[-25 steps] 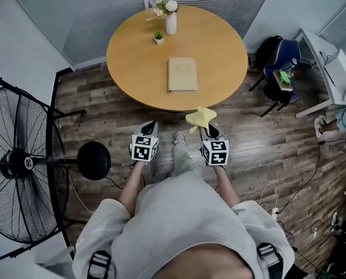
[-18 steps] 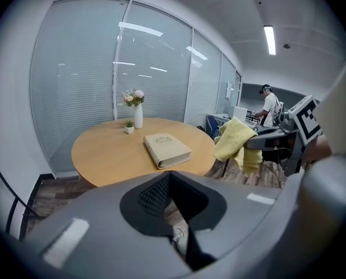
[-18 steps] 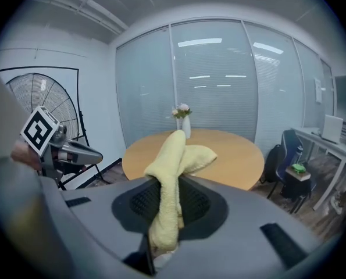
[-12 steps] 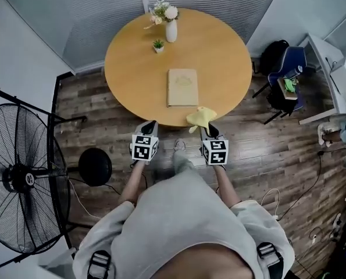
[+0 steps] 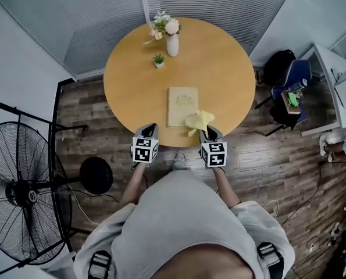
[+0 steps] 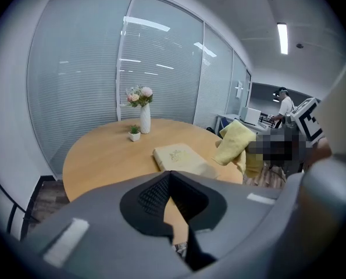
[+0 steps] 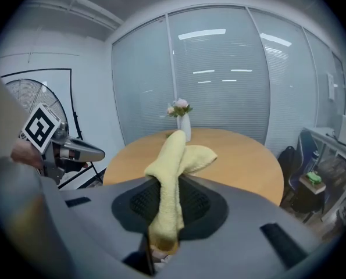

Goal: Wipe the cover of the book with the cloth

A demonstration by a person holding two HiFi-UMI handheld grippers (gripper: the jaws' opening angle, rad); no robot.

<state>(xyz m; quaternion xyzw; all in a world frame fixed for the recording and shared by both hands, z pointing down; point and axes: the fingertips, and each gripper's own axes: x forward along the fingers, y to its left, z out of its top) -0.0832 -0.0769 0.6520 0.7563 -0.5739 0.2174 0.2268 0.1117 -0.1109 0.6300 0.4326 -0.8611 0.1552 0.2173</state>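
Right tongs (image 5: 206, 131) clamp yellow cloth (image 5: 199, 120) at surface's (image 5: 219, 68) near edge, just beside book (image 5: 182, 106). Left tongs (image 5: 149, 129) closed, empty.

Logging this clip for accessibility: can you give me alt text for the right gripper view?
The right gripper is shut on a yellow cloth whose free end flops forward toward a round wooden table. A white vase of flowers stands near the table's far side, and the left gripper shows at left.
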